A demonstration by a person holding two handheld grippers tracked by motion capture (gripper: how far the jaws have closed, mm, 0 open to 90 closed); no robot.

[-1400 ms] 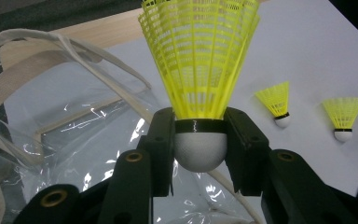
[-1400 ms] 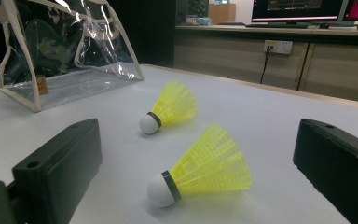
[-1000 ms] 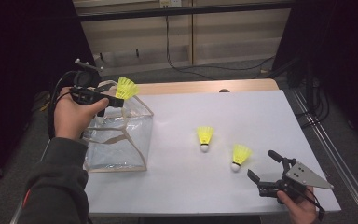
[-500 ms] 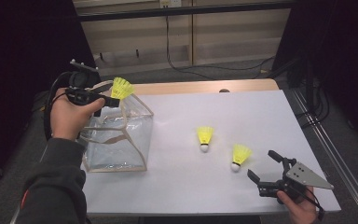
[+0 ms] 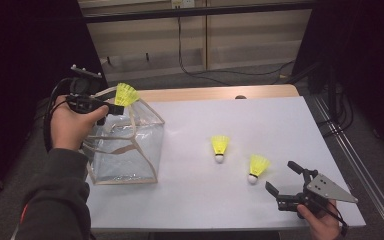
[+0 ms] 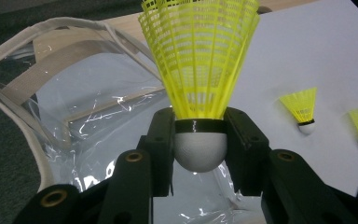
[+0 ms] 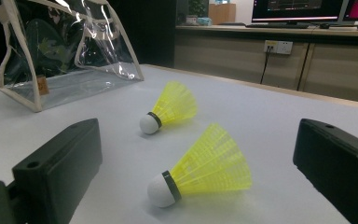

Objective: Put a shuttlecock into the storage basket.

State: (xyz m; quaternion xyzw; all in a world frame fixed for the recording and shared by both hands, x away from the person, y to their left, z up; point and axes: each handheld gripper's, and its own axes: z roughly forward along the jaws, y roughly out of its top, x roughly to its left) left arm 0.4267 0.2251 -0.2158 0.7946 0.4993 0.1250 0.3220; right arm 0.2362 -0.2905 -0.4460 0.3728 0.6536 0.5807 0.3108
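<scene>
In the high view the left gripper (image 5: 111,107) is held above the open top of a clear plastic bag (image 5: 125,150) with beige trim, which stands at the left side of the white table (image 5: 280,130); its jaws are clamped on a yellow shuttlecock (image 5: 126,94) whose skirt flares up over the bag's rim. Two more yellow shuttlecocks lie on the table well right of the bag — the nearer-to-bag shuttlecock (image 5: 220,148) mid-table and the second shuttlecock (image 5: 256,168) just beyond the right gripper (image 5: 286,181), which sits low at the table's near right edge with its jaws spread apart and nothing between them. In the left gripper view the held shuttlecock (image 6: 200,88) stands upright, its white cork and black band pinched between the two black jaws, with the bag (image 6: 65,107) open just behind and below it. In the right gripper view the jaws stand wide — the second shuttlecock (image 7: 200,170) lies on its side between them without touching either, the other shuttlecock (image 7: 170,108) farther off, and the bag (image 7: 60,51) at the far left.
</scene>
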